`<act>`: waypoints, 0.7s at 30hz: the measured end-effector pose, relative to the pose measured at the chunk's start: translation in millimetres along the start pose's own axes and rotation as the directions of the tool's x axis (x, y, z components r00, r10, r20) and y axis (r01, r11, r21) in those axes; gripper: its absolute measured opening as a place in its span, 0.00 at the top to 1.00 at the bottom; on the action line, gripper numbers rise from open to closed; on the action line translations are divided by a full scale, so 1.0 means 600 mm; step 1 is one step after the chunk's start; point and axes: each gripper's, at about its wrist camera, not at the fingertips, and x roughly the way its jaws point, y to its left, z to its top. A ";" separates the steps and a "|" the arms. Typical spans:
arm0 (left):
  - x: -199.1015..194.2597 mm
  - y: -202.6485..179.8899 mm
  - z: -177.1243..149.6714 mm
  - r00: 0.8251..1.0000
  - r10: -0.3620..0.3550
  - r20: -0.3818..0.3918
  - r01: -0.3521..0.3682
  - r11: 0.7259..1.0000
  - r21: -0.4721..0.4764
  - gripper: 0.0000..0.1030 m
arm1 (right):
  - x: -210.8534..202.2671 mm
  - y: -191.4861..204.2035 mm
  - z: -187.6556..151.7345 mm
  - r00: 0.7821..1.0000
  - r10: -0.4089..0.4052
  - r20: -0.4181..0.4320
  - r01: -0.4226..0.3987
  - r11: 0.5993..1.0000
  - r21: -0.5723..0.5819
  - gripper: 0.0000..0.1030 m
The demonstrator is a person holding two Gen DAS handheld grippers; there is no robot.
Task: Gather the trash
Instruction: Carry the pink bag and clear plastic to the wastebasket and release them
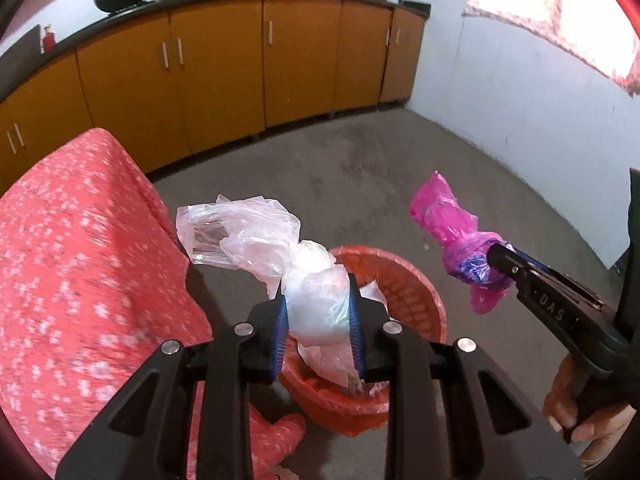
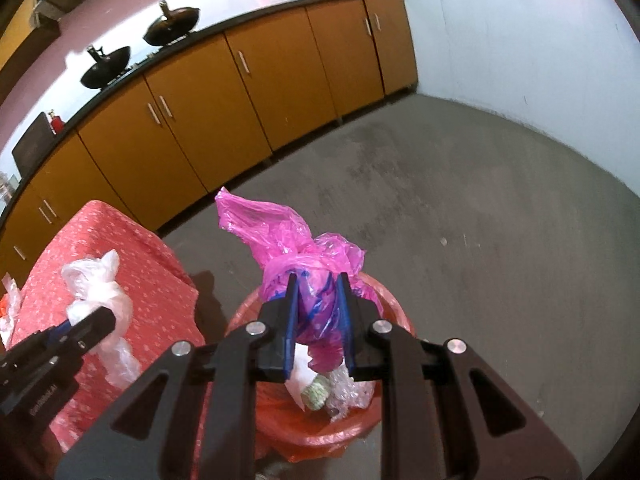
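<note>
Pink bag (image 2: 308, 280) lengthwise between fingers (image 2: 291, 320)

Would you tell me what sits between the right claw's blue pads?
A knotted pink plastic bag, gripped by the right claw above the red bin, in the right wrist view.

white letters "das" on the black body of the right tool (image 1: 494, 258)

Clear/whitish plastic bag (image 1: 280, 248); magenta plastic bag (image 2: 296, 248) w/ blue print. Orange-red waste basket (image 1: 404, 280), same-colour liner. Table cloth (image 1: 80, 240) coral-pink w/ small white specks. Cabinets (image 2: 240, 92) mustard-orange, counter (image 2: 224, 30) black, floor (image 2: 460, 208) grey. Claw pads blue.
</note>
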 end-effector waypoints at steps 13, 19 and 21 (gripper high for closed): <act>0.070 -0.046 -0.012 0.997 -0.008 -0.074 0.013 0.998 0.056 0.71 | 0.074 -0.013 -0.006 0.997 0.042 -0.065 -0.039 0.998 0.046 0.75; 0.094 -0.043 -0.004 0.997 -0.009 -0.081 0.014 0.998 0.056 0.60 | 0.080 -0.026 0.007 0.997 0.062 -0.054 -0.058 0.995 0.079 0.69; 0.094 -0.039 -0.004 0.996 -0.013 -0.084 0.017 0.999 0.046 0.59 | 0.077 -0.033 0.009 0.997 0.053 -0.048 -0.048 0.995 0.086 0.68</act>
